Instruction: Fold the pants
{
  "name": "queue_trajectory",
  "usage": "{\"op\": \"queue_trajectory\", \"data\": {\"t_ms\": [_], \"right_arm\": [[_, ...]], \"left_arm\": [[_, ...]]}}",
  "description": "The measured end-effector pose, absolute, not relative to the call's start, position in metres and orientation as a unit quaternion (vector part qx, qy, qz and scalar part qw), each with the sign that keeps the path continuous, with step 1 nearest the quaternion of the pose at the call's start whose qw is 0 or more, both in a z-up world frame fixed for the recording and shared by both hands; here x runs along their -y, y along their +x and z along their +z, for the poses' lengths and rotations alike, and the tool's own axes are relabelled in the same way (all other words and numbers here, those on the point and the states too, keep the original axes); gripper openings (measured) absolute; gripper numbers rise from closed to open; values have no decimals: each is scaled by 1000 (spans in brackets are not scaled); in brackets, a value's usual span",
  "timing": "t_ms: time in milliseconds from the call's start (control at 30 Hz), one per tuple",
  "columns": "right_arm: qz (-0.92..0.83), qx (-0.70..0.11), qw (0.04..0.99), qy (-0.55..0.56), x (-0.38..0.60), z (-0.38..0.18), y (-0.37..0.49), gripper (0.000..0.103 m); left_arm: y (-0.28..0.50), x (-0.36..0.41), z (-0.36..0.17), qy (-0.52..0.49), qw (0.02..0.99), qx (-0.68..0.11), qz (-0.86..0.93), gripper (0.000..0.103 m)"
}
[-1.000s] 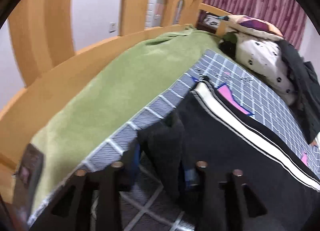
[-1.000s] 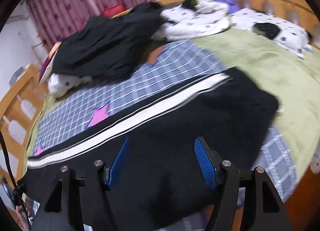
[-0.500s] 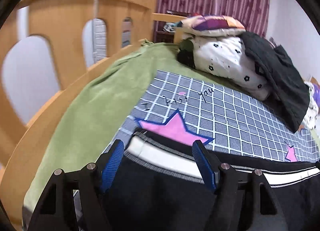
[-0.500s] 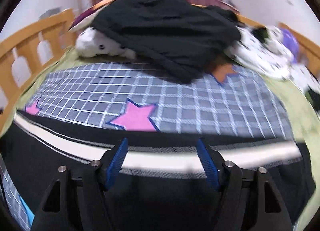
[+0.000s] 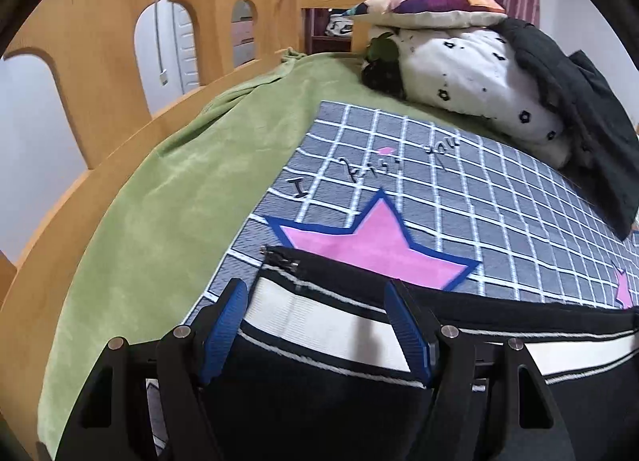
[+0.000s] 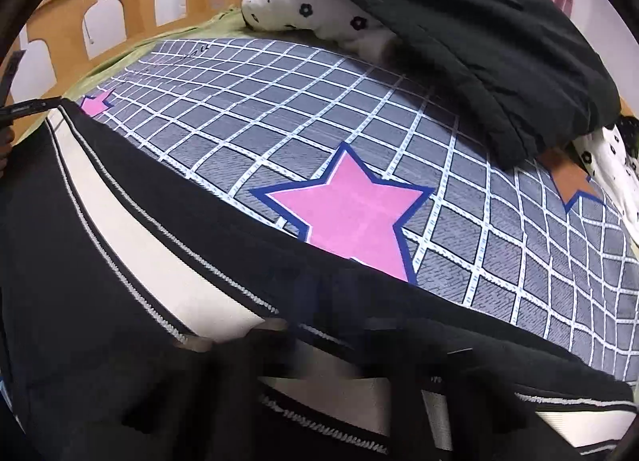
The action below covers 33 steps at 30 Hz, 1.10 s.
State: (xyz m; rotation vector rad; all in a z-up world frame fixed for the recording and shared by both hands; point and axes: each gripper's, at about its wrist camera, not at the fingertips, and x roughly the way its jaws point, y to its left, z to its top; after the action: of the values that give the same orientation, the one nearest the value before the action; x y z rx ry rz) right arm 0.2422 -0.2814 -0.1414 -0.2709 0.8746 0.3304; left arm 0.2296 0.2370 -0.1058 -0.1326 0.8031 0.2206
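Black pants with a wide white side stripe (image 5: 319,313) lie flat on a grey checked sheet with pink stars. In the left wrist view my left gripper (image 5: 315,325) is open, its blue pads (image 5: 223,325) either side of the pants' cuff end with a small zipper. In the right wrist view the pants (image 6: 120,261) fill the lower left. My right gripper (image 6: 331,341) is low against the cloth, blurred and mostly hidden by black fabric; I cannot tell how its jaws stand.
A green blanket (image 5: 167,181) lies along the wooden bed rail (image 5: 100,42) on the left. A white flowered pillow (image 5: 471,78), a patterned cushion and a black garment (image 6: 459,30) are piled at the bed's far side.
The left gripper has let go of the pants' end and opened, now facing the cuff. The right gripper has swung round and dropped down onto the pants, its fingers now buried in fabric.
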Motion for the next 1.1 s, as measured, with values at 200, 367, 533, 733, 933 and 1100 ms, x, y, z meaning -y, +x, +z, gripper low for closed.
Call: {"op": "queue_trajectory", "data": {"t_ms": [200,367,533,733,933,1100], "right_arm": [[159,-395,895,-133,283,-135,231,4],[161,-357,915,-98,293,-112,229,3],[140,-346,925,-74,293,-113,242,3],[117,-400,908,-41,299,-136,263,16],[63,-378,923,-35,340,-106,236,40],[43,-422,905,-28,363,-147,242,39]], "left_arm": [[246,-255,-122,-79,898,-419,112,40],[237,-266,-109,-116,913,-379,92,20],[247,-259,-113,-83,915,-379,107,20],[252,-240,-123,-20,904,-405,135,40],[233,-227,-98,-25,927,-357,115,74],[255,-229,-138,-11,893,-429,134,74]]}}
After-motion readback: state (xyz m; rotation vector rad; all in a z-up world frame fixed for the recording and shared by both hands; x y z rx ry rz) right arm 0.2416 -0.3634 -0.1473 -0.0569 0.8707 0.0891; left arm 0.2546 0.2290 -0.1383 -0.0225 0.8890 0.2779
